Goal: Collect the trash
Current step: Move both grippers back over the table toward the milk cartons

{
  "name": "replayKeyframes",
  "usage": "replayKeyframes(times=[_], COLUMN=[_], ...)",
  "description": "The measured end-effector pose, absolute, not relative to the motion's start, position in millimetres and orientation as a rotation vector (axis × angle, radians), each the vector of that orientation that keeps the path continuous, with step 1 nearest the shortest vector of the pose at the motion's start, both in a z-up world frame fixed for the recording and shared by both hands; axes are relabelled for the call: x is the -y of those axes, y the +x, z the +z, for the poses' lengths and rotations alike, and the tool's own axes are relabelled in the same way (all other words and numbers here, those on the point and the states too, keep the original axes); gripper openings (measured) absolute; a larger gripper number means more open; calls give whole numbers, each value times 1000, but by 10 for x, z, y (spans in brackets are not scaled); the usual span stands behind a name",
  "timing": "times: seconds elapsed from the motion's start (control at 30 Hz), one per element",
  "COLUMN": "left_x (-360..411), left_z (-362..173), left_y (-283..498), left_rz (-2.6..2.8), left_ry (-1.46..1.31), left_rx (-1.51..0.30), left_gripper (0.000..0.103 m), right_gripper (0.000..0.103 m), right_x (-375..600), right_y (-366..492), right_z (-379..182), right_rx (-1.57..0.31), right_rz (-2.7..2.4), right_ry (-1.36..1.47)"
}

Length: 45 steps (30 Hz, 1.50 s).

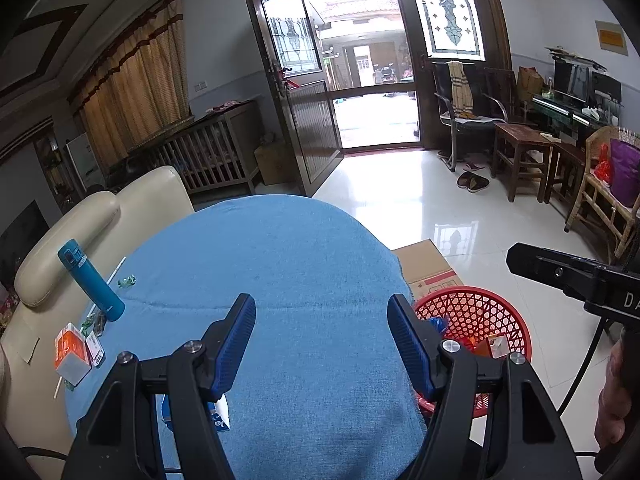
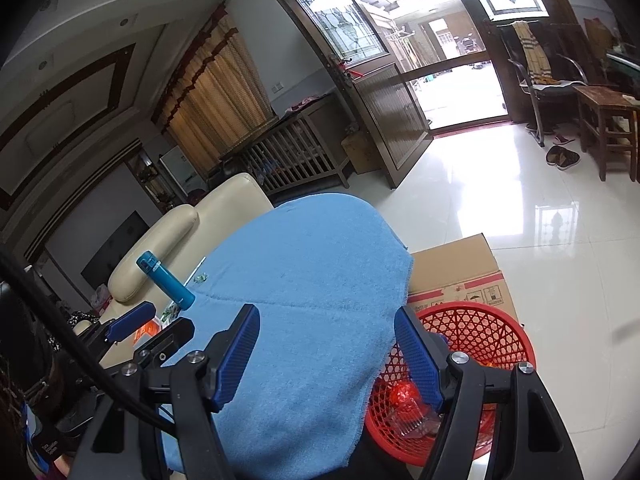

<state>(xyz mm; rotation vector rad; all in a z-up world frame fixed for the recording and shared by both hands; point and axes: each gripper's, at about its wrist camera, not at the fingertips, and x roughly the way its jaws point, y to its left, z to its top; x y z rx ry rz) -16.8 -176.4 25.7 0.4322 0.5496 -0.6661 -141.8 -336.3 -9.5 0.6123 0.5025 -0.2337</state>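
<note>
The left gripper [image 1: 322,344] and right gripper [image 2: 328,354] both gape wide, empty, above the blue cloth [image 1: 280,280]. Next likely step: reach left for the green wrapper [image 1: 127,281] and orange carton [image 1: 72,354], then drop them in the red basket [image 1: 476,312] by the table.

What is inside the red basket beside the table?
The red basket holds a clear plastic container with something red inside, plus orange and blue wrappers. The right gripper hides the rest.

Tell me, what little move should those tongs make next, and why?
Probably swing the empty, open left tongs left toward the green wrapper beside the teal bottle. Scraps lie on that side of the blue cloth, and the red basket already holds trash.
</note>
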Motion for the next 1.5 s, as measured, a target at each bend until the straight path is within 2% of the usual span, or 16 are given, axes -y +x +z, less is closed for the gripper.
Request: replayKeyframes(times=[1.5], left_x=[1980], left_z=[37], left_y=[-165], left_rz=[-649], left_ry=[507], left_rx=[-618], left_gripper=[69], right_gripper=[74], right_x=[3829], right_y=[-1618], right_z=[-419], right_rx=[-472], right_rz=[-284], right_ry=[746])
